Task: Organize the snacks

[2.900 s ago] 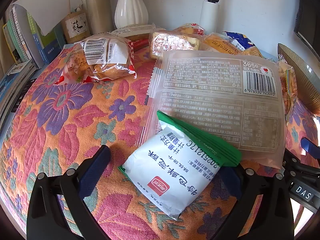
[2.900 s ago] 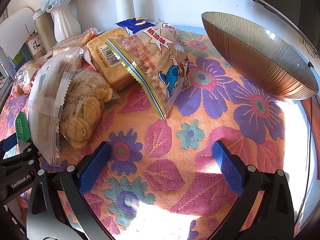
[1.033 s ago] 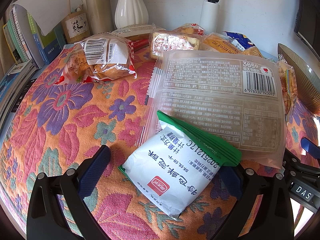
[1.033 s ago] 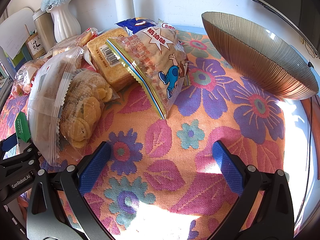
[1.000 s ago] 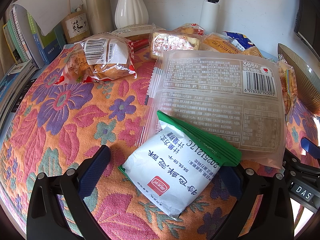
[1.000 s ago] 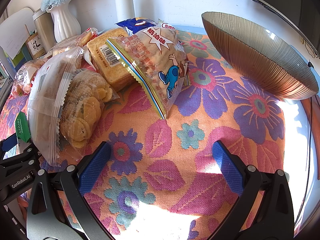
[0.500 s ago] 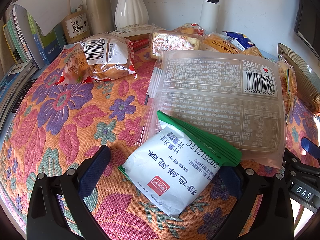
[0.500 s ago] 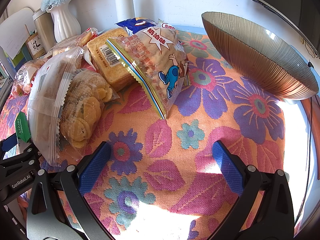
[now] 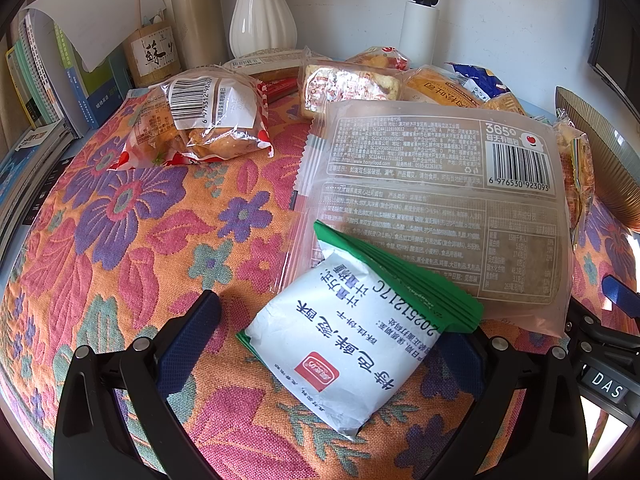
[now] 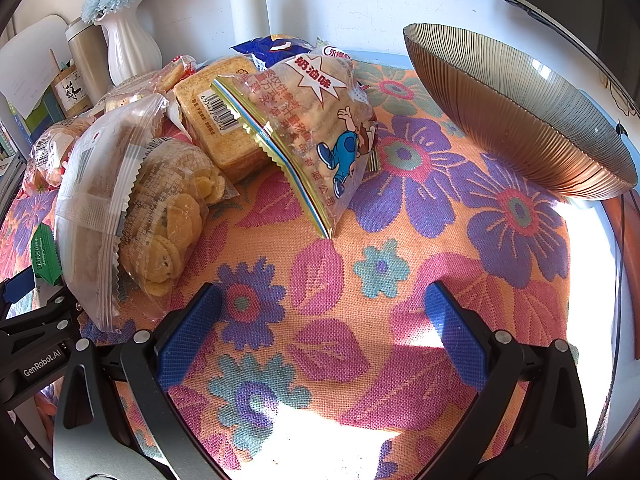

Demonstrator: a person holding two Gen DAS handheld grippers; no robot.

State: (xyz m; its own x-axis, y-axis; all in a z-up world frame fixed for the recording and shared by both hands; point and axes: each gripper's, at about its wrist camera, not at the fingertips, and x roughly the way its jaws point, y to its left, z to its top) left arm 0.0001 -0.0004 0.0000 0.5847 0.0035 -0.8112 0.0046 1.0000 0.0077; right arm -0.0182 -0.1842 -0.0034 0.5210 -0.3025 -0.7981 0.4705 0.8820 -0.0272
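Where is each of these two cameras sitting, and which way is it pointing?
Left wrist view: sits on the left gripper, looking forward and down over its open blue fingers at a white and green packet lying on the flowered cloth.
Right wrist view: sits on the right gripper, its open fingers over bare cloth, facing a cartoon cookie bag and a ribbed bowl.
Shared: both see the white vase, the big clear bag, the green-edged packet, and part of the other gripper at the frame edge.
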